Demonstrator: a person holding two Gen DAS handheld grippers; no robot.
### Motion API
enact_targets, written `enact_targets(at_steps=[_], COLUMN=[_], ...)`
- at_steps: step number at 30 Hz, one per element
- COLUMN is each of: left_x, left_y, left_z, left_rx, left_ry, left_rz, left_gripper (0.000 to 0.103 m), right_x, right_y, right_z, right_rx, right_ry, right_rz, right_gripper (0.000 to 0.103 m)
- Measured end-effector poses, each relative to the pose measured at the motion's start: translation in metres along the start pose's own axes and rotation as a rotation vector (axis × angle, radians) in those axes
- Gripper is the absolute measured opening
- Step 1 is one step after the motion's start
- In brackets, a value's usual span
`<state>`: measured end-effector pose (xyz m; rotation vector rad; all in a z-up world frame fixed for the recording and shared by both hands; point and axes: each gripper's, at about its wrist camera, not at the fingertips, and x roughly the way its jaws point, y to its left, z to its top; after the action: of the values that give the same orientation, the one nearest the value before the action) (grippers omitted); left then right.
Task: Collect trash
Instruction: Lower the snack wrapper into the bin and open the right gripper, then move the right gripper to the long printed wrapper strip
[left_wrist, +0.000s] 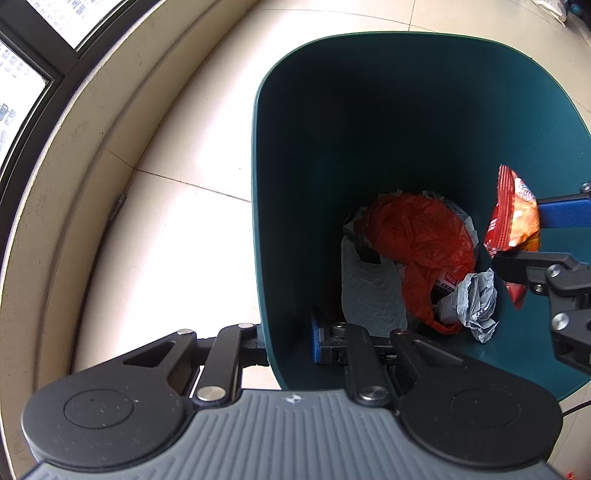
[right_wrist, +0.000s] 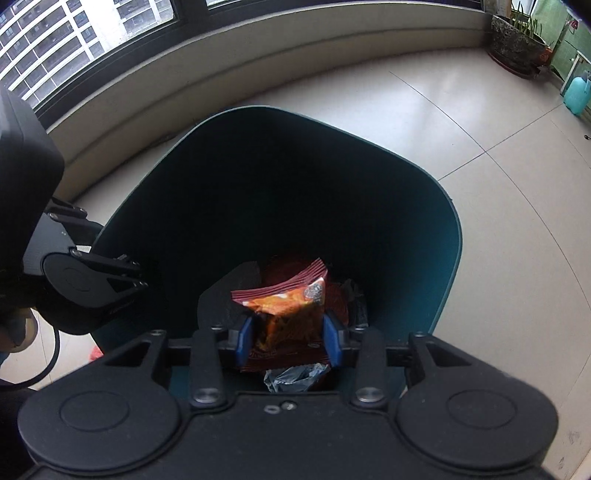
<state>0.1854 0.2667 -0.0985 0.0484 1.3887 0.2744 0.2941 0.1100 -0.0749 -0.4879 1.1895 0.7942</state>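
Clamping the green bin (left_wrist: 295, 184) wall, the left tongs (left_wrist: 291, 343) steady it; the right tongs (right_wrist: 288, 339) grip a snack packet (right_wrist: 291, 310) above its opening.

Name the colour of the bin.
Dark teal bin, shown best in the left wrist view.

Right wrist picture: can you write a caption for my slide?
Right gripper holds an orange snack bag over the open teal bin.

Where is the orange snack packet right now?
The orange snack packet is clamped in the right gripper, held over the open dark teal bin, above the red plastic bag inside.
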Motion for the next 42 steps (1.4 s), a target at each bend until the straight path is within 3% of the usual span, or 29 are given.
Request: enact_targets(at_steps=[11, 17, 27, 36, 39, 42], left_x=[0.005, -0.001, -0.002, 0.002, 0.009, 0.008], left_y=[0.002, -0.002, -0.001, 0.001, 0.002, 0.003], left_z=[0.023, 0.008, 0.007, -0.032, -0.034, -0.032], left_rx=[0.000, -0.004, -0.001, 0.005, 0.004, -0.001], left_ry=[-0.001, -0.002, -0.007, -0.010, -0.007, -0.004], left_rz=[-0.003, -0.004, -0.001, 0.001, 0.001, -0.002], left_gripper=[0.017, 0.017, 0.017, 0.017, 0.017, 0.017], right_x=[0.051, 0.052, 0.006, -0.056, -0.082, -0.102], right_y=[0.010, 0.023, 0.019, -0.011, -0.032, -0.060], right_z=[0.013, 0.011, -0.013, -0.029, -0.040, -0.056], right_rx=[-0.040, -0.017, -0.021, 0.066, 0.130, 0.223], right_ry=[0.099, 0.101, 0.025, -0.068, -0.121, -0.163], right_rz=[-0.067, -0.062, 0.008, 0.051, 0.043, 0.014], right_gripper=[0.038, 0.042, 0.046, 0.046, 0.060, 0.063])
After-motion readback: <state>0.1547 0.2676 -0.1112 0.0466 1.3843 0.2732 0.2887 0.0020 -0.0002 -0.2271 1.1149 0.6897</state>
